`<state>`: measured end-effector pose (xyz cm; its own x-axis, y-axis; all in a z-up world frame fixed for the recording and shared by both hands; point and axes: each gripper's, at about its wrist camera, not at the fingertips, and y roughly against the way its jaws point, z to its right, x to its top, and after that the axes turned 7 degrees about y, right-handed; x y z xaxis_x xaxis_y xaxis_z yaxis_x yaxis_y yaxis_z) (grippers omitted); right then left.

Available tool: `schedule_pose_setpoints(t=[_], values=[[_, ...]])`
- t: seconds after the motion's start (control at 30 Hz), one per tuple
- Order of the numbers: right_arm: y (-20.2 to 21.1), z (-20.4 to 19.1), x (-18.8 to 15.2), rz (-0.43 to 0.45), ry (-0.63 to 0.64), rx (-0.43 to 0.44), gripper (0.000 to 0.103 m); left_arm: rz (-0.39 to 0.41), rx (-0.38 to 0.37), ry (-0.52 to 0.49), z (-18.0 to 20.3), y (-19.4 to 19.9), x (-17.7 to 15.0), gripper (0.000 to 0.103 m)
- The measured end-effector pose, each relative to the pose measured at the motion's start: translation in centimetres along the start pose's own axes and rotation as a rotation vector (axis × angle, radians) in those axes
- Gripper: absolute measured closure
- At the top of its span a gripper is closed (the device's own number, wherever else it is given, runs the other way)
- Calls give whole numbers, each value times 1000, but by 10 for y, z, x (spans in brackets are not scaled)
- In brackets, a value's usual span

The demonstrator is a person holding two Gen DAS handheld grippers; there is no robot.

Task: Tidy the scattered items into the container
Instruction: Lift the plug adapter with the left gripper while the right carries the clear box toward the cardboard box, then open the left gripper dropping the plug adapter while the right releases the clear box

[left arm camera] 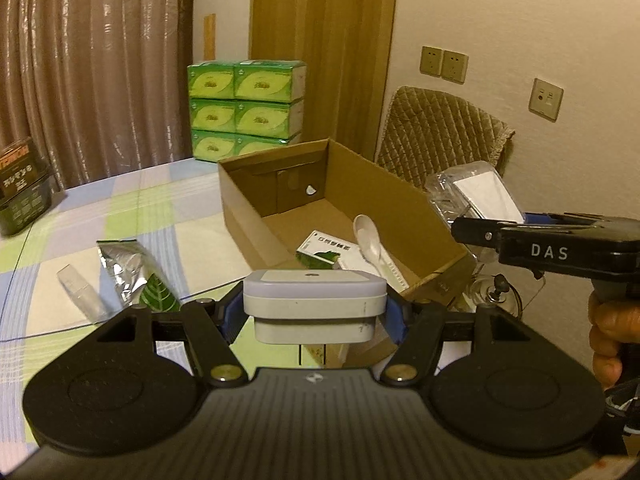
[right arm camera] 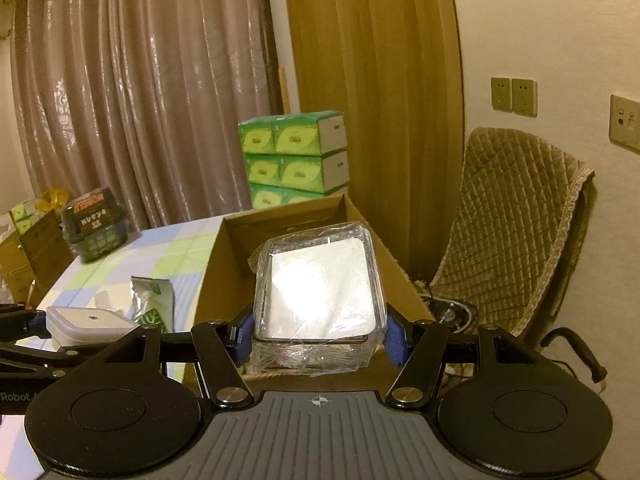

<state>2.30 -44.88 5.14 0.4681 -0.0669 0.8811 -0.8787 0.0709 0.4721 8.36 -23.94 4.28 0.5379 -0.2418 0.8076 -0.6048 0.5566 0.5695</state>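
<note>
An open cardboard box (left arm camera: 280, 196) stands on a table under a pastel checked cloth (left arm camera: 168, 200), and it is the landmark for everything around it. Inside, at its near end, lie a white plastic spoon (left arm camera: 370, 240) and a white-and-green printed packet (left arm camera: 326, 250); the far end is bare cardboard. The left gripper (left arm camera: 316, 312) is clamped on a white square device (left arm camera: 314, 300), held just short of the box's near wall. The right gripper (right arm camera: 320, 336) grips a clear plastic-wrapped case with a white insert (right arm camera: 320, 292), poised over the box's near right corner; a hand (left arm camera: 608, 336) shows on its handle. Left of the box, on the cloth, lie a silver foil pouch with a green leaf print (left arm camera: 136, 272) and a clear plastic piece (left arm camera: 78, 292). Behind the box rise stacked green tissue packs (left arm camera: 246, 108); to its right stands a chair with a quilted cover (left arm camera: 440, 140).
</note>
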Motion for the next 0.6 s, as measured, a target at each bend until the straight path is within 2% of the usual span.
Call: schedule_pose_setpoints(t=[0.2, 0.6], values=[[-8, 7, 3, -4, 4, -4, 44, 1, -14, -13, 10, -12, 7, 41], [-32, 19, 15, 2, 33, -11, 43, 8, -39, 34, 13, -36, 26, 41]])
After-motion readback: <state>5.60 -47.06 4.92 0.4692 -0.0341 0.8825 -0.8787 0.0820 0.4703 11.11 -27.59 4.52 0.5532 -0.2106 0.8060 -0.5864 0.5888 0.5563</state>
